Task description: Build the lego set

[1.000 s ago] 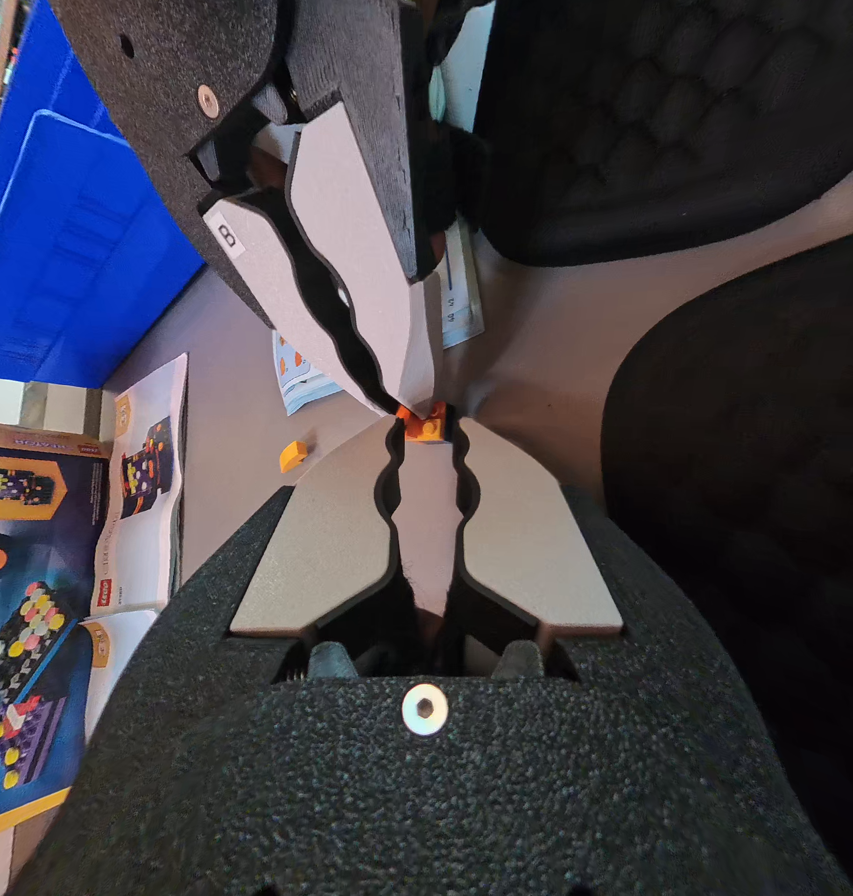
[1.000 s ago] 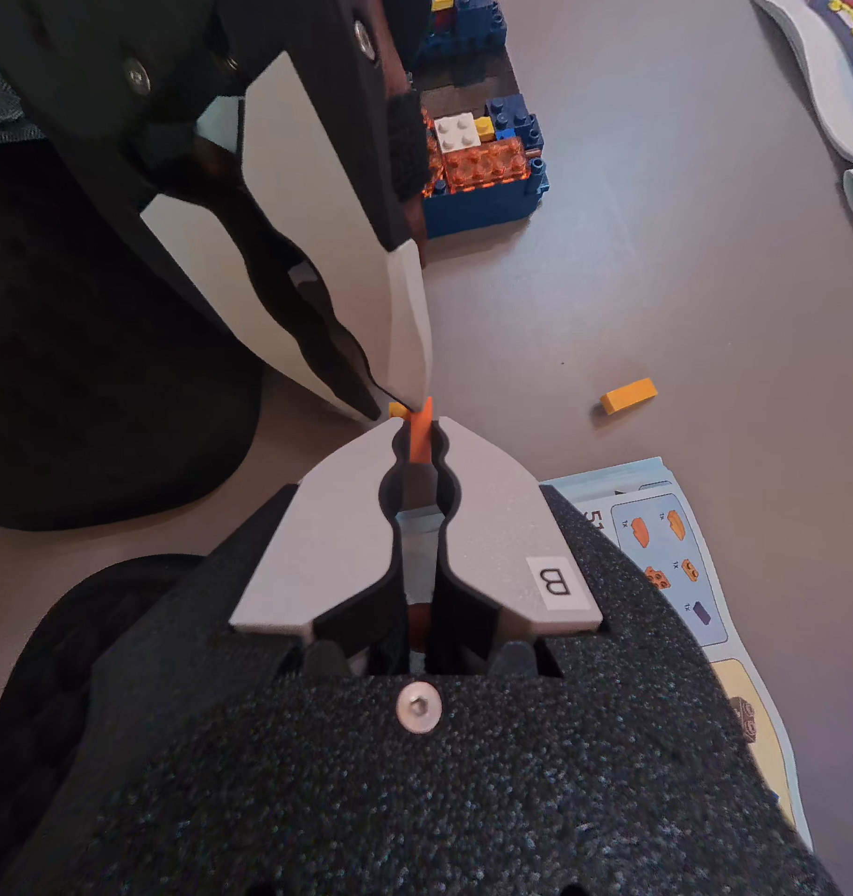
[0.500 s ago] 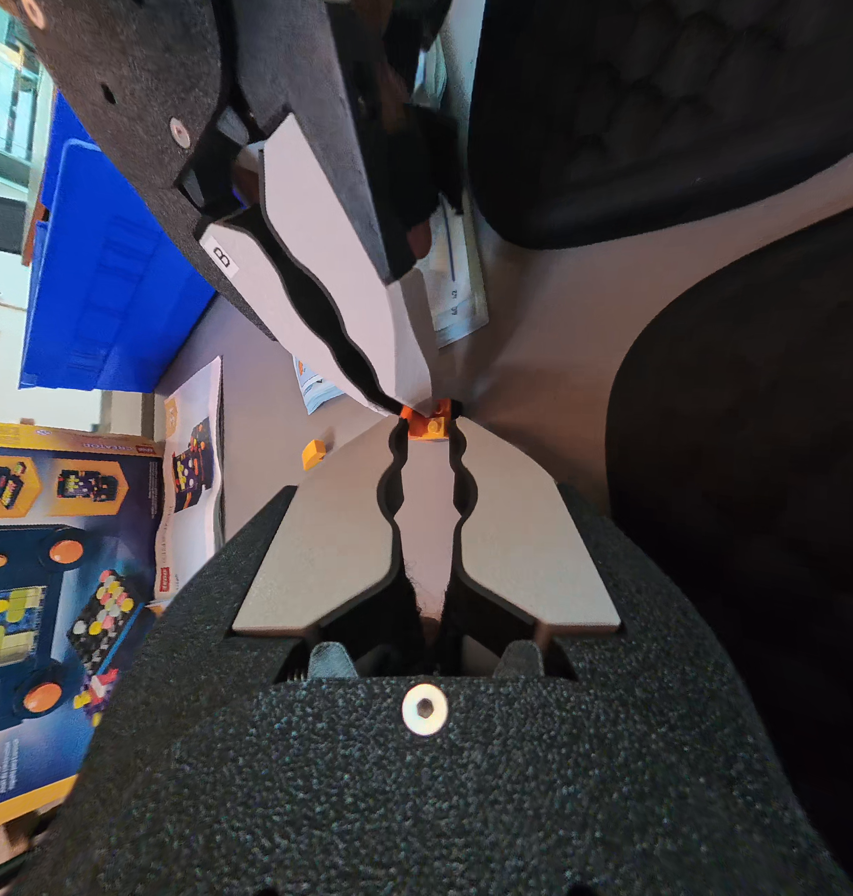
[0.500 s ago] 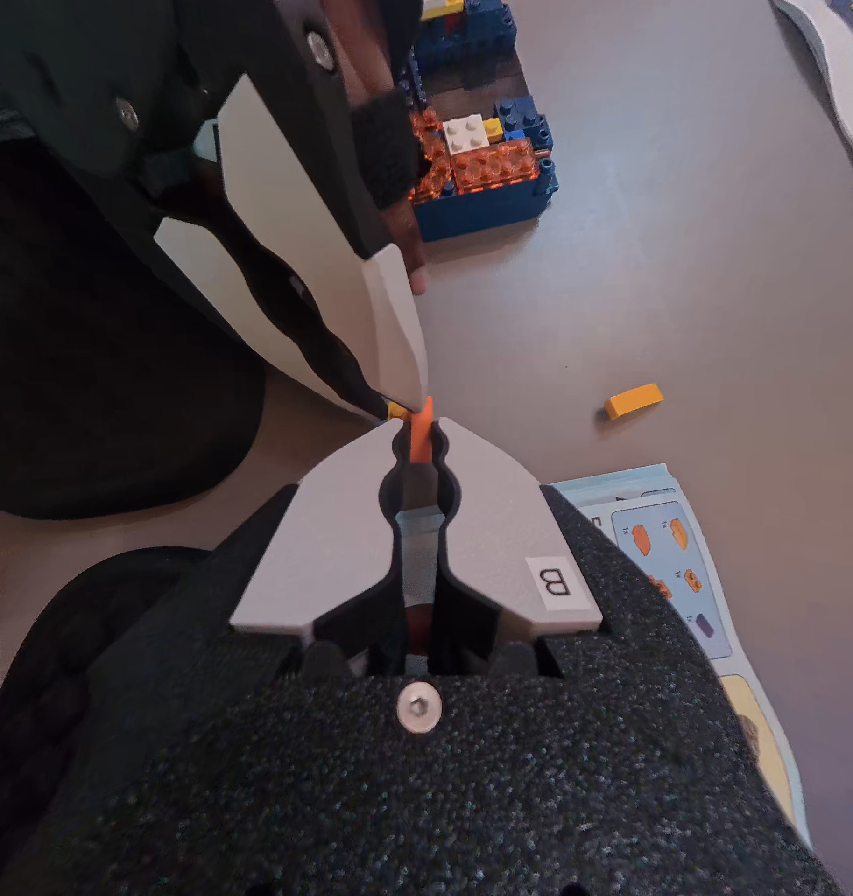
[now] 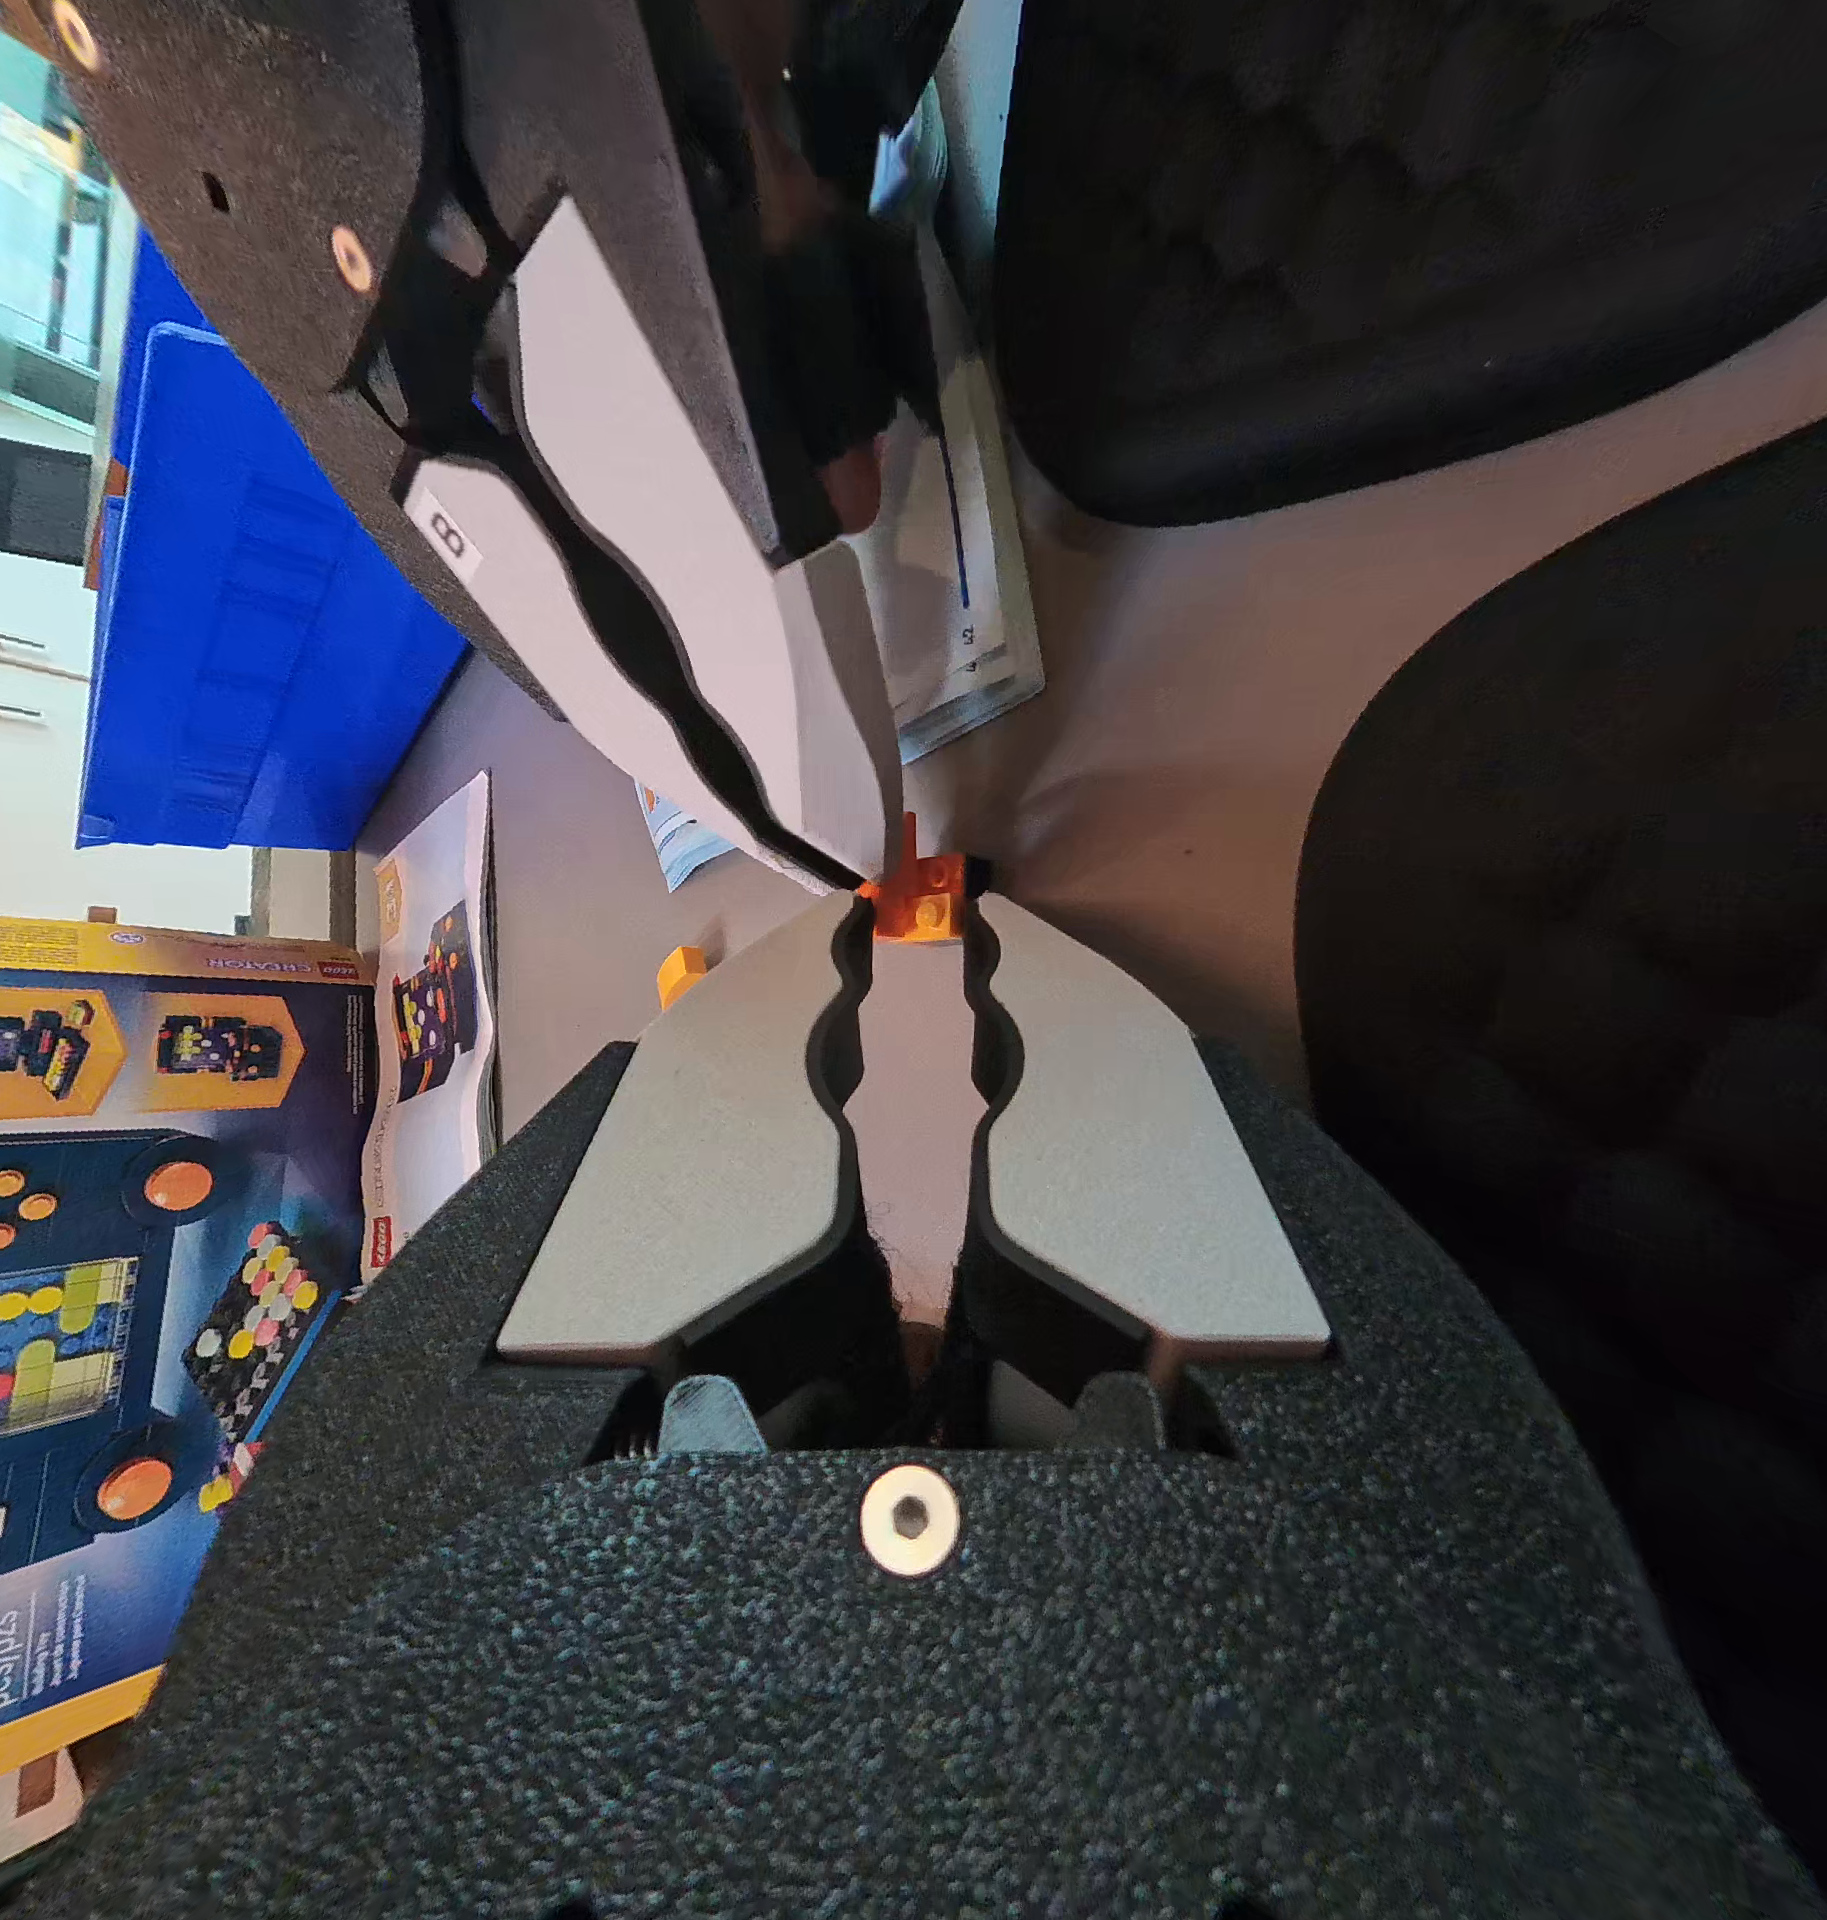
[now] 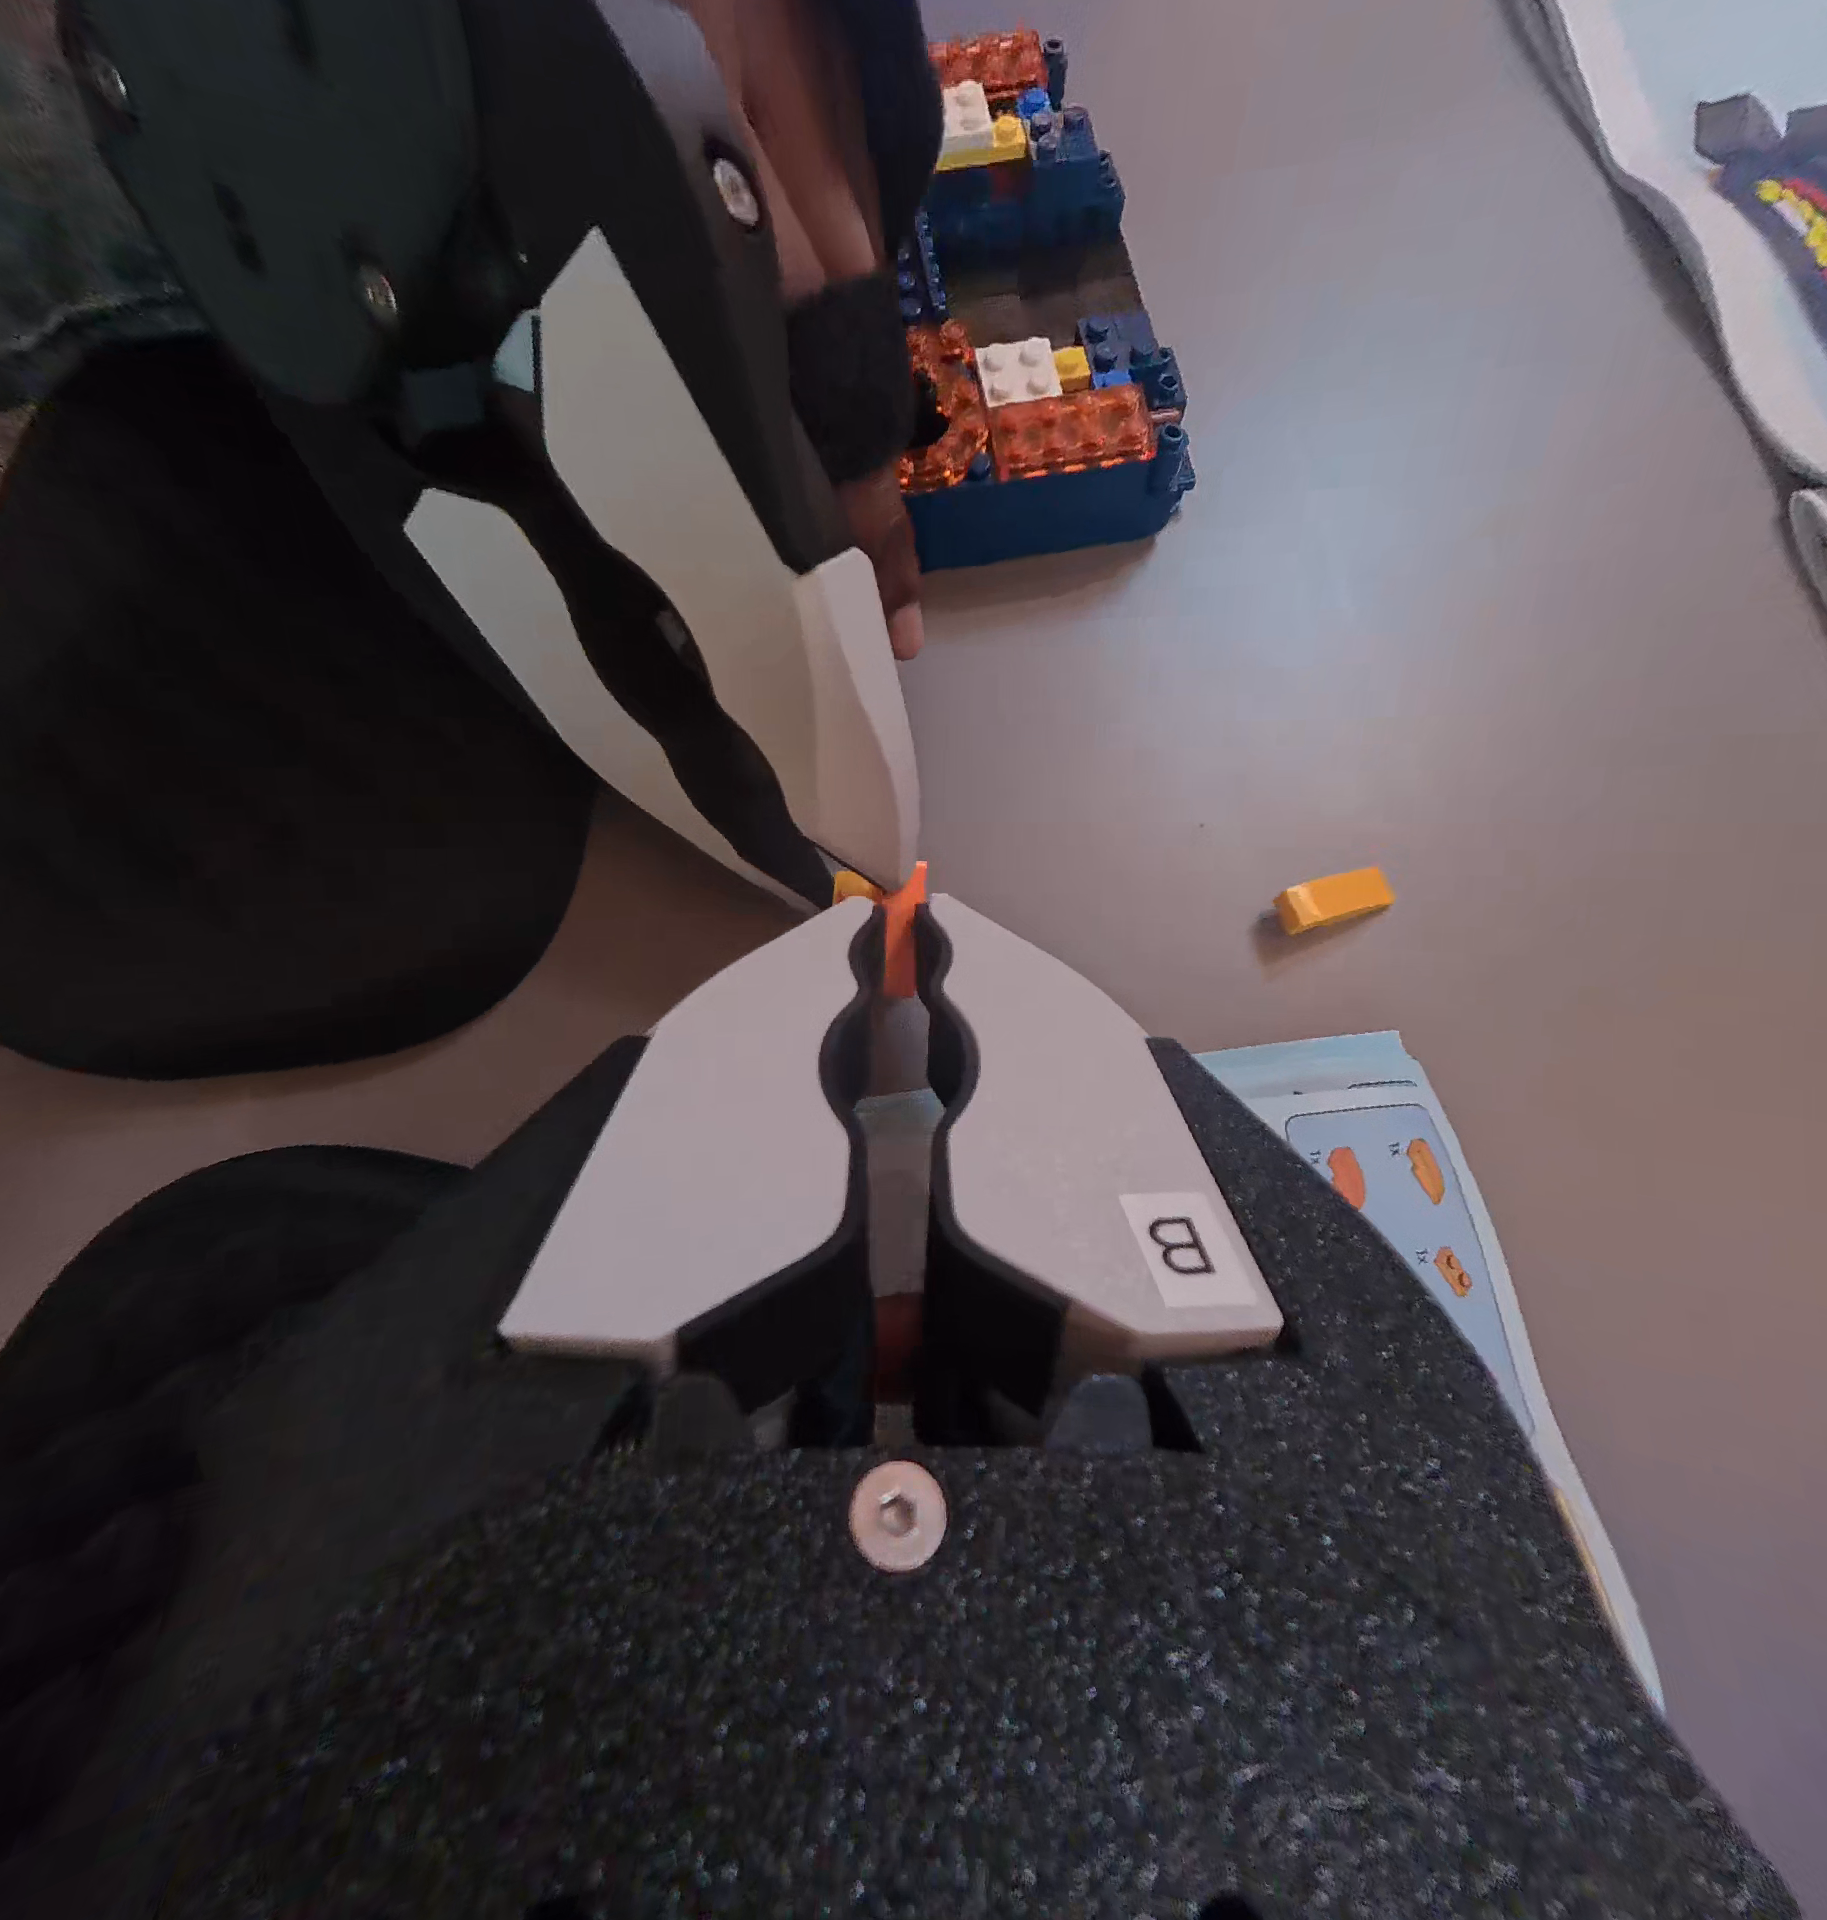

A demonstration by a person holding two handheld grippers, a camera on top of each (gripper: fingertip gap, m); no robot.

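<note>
Left gripper (image 5: 917,912) clamped on a small orange studded brick (image 5: 924,906), both pads pressed against its sides, fingers narrow. Right gripper (image 6: 896,914) pinched narrow on a thin orange plate (image 6: 901,940) held edge-on, pads tight on both faces, its tip poking just past the fingertips. Met tip to tip above the grey table (image 6: 1356,675), plate touching the brick. Left of the left fingers: a toy box (image 5: 109,1299), an open booklet (image 5: 436,997), a blue bin (image 5: 254,582), and close by a loose yellow-orange piece (image 5: 680,971). Ahead and right of the right fingers: a partly built blue and orange brick model (image 6: 1054,416), the same loose piece (image 6: 1333,899), an instruction sheet (image 6: 1408,1174) just beside the right finger. Dark rounded shapes left of the right fingers, unidentifiable.
</note>
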